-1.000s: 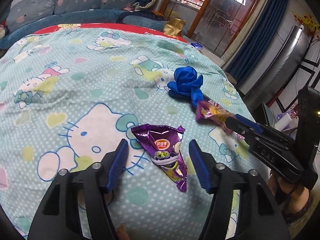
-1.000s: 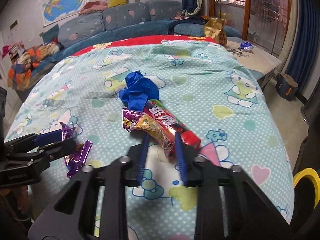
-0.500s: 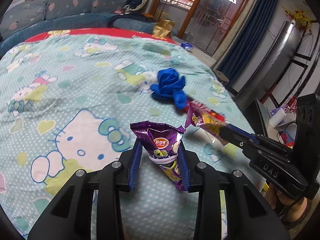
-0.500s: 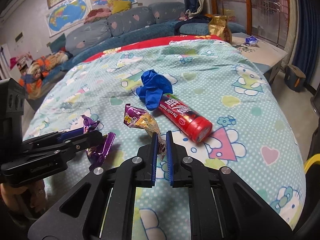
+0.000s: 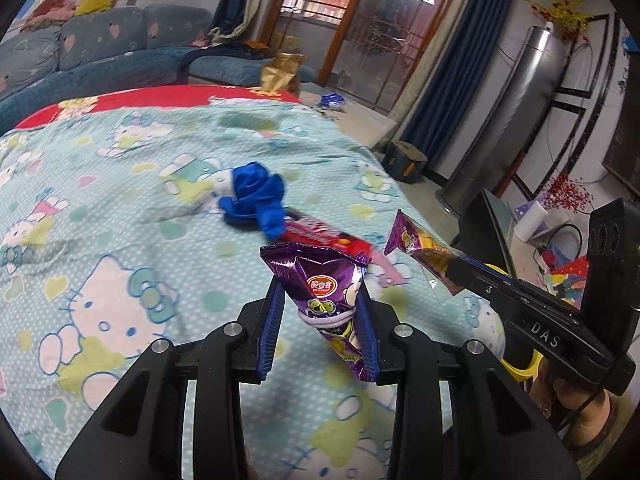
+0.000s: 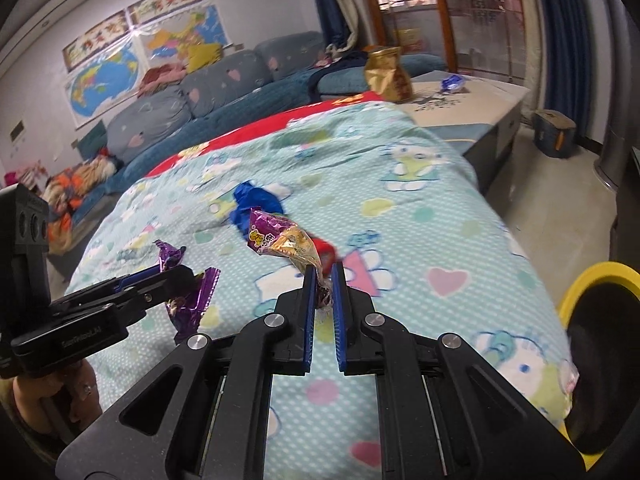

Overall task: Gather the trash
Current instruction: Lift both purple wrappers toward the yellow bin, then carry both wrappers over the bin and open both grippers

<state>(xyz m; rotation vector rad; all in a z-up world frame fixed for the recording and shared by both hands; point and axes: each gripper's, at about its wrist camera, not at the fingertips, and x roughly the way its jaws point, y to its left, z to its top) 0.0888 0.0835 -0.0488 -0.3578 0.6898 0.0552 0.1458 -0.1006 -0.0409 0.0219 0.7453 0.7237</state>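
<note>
The left gripper (image 5: 320, 300) is showing a matte black body at the bottom of its own view, with two fingers (image 5: 272, 320) lined in ribbed blue pads and round silver screws sitting along the arms. The right gripper (image 6: 322, 280) is looking the same at the lower centre of its view: black frame, blue ribbed pads, silver screw heads. At the right edge of the left view, its side is bearing white letters "DAS" and a black block with round holes.
</note>
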